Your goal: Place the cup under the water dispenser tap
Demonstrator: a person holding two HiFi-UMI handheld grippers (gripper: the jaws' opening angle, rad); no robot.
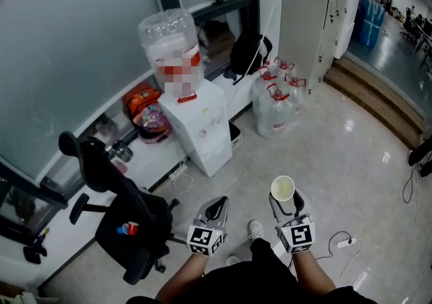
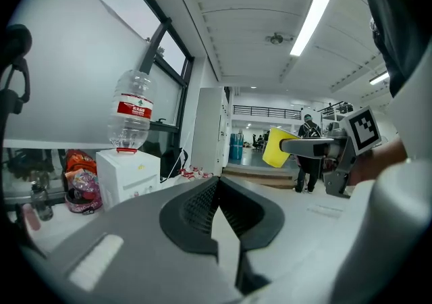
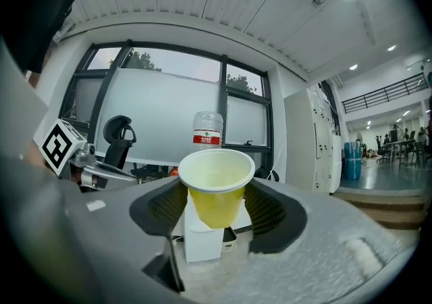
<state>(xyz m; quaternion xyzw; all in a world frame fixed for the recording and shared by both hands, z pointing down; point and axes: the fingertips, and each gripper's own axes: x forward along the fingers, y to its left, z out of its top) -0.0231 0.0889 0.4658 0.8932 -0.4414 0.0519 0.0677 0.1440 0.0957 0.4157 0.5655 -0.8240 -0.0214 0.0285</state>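
Right gripper (image 3: pixel 216 209): jaws set wide, clamped on the cup (image 3: pixel 216 186), one pad on each side.
Cup: yellow outside, pale inside, white rolled rim; upright, mouth up, carried above the floor (image 1: pixel 351 154), well apart from the water dispenser (image 1: pixel 200 122).
Left gripper (image 2: pixel 217 191): jaws together, nothing between them.
Dispenser: white box, upturned bottle (image 1: pixel 170 38) on top, against the window wall.
Open tiled floor lies between.
Office chair (image 1: pixel 125 211): left of the path.
Spare water bottles (image 1: pixel 275 103): right of the dispenser.
Cable (image 1: pixel 343 245): on the floor, right.
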